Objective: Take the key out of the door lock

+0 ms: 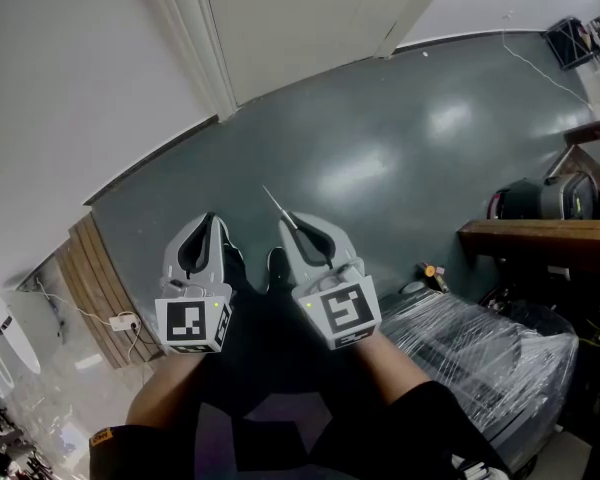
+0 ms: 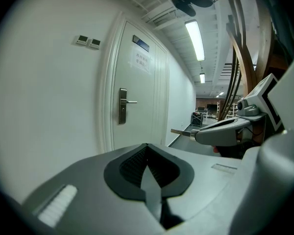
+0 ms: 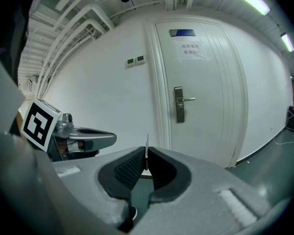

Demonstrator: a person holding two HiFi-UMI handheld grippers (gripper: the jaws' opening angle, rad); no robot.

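Between the pads of the right claw (image 3: 146,156) stands the key (image 3: 147,142). Its thin metal blade is pinched edge-on and pokes out past the tips toward the door. It is out of the lock. The lock plate (image 3: 179,105), with its lever handle, sits on the white door (image 3: 210,72) well ahead of this claw and a little to its right. Bare grey floor (image 1: 380,148) lies between them. The pulling-out looks done to me, and the step in hand is simply to hold the key safely clear.

To do that well, a firm, even pinch matters most. The blade is slim and smooth, and I would expect it to pivot or slide if the pads eased off or the hand swung quickly. How much of the key lies inside the pads I cannot tell, so the grip should be treated as a shallow one. Level, slow handling is best, with no release until there is a place to set the key down.

The right claw is closed almost fully, with only the key's thickness between its pads, and it touches nothing else. The left claw (image 2: 147,147) hangs just beside it on its left. Its jaws are drawn together on nothing, clear of the key and the door.
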